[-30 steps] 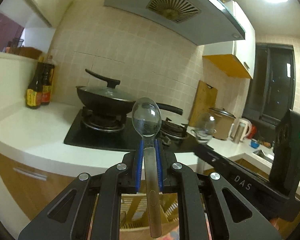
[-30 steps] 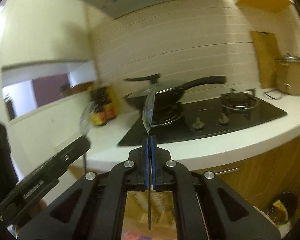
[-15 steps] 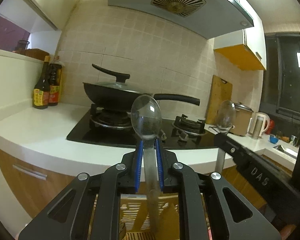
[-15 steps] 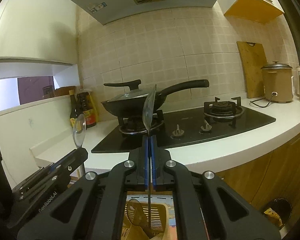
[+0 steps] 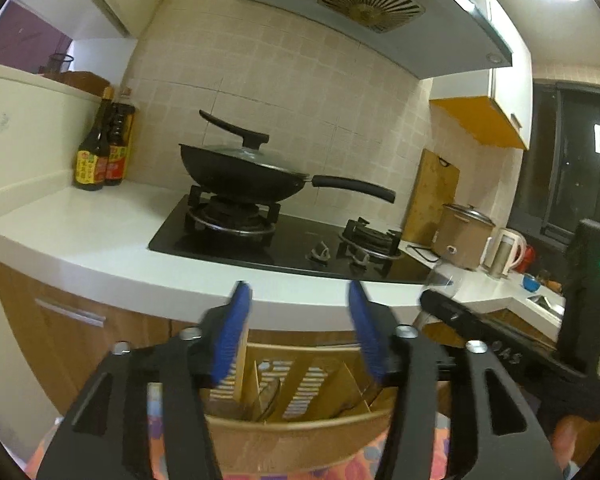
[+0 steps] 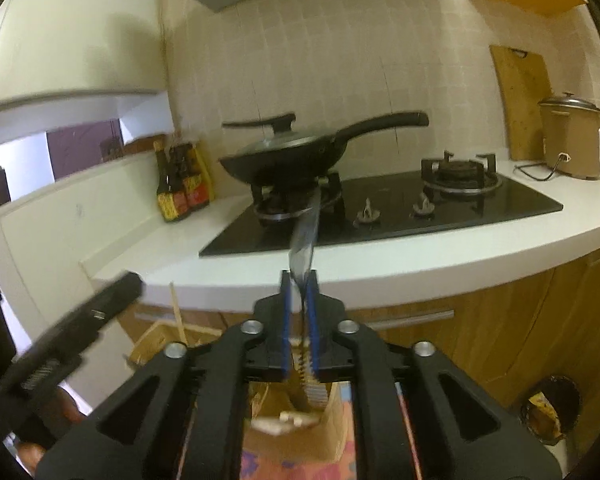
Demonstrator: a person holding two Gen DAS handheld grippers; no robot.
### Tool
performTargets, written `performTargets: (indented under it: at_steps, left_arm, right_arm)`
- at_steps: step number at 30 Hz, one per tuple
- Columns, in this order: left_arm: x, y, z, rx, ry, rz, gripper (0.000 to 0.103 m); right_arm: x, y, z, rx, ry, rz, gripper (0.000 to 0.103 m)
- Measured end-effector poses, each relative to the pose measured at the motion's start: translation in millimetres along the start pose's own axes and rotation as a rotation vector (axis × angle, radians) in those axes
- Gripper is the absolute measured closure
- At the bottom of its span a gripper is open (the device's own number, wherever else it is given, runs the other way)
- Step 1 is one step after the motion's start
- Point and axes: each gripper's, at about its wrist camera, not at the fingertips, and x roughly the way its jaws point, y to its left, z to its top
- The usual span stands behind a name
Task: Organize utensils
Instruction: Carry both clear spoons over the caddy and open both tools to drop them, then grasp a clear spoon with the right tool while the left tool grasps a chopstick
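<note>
We face a white counter [image 5: 100, 232] carrying a hob with a lidded wok [image 5: 240, 172]; both devices hover below its front edge, above a tan slotted utensil holder [image 5: 300, 432] that stands on a patterned cloth. The holder sits low and directly under the fingers, presumably so that cutlery can drop in handle first. Our left hand-held gripper [image 5: 300, 328] has its blue pads wide apart and grips nothing; utensils, too blurred to identify, show inside the holder's compartments beneath it. Our right hand-held gripper [image 6: 300, 312] has its pads closed to a narrow gap around a spoon [image 6: 306, 232], seen edge-on with the bowl upward and the handle pointing down toward the holder, an orientation suited to lowering it in.
</note>
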Motion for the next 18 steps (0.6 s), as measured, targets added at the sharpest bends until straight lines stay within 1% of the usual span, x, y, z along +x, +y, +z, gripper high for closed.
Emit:
performTargets:
  at_steps: [2,3,4,6,9,14,18]
  left_arm:
    - [-12.8,-1.2,1.8,0.011,-0.002,0.001,0.05]
    - [-20.8,-1.6,2.4,0.011,0.0,-0.005,0.049]
    - [-28.6,-1.8,2.6,0.007,0.008,-0.015,0.046]
    - [-43.7,-1.3,0.5,-0.001,0.019,-0.033,0.045]
    - [-64.8,-1.0,-6.5,-0.013,0.058,-0.026,0.043]
    - [-88.7,2.4,-25.0,-0.047,0.147,-0.041,0.042]
    - [-100.4,2.3,-45.0,-0.054,0.221,-0.029,0.042]
  right_arm:
    - [-5.9,0.4,0.1,0.002,0.029,0.019,0.065]
    - [-10.2,0.8,0.6,0.002,0.034,0.021,0.061]
    - [-17.4,1.7,1.1,0.001,0.034,0.027,0.06]
    - [-29.9,4.6,1.6,-0.005,0.039,0.028,0.06]
    - [-53.9,10.1,-1.1,-0.018,0.047,0.003,0.06]
    - [-87.0,24.1,-19.0,-0.066,0.124,-0.015,0.06]
    - [-102.6,32.2,-39.6,-0.091,0.202,-0.015,0.06]
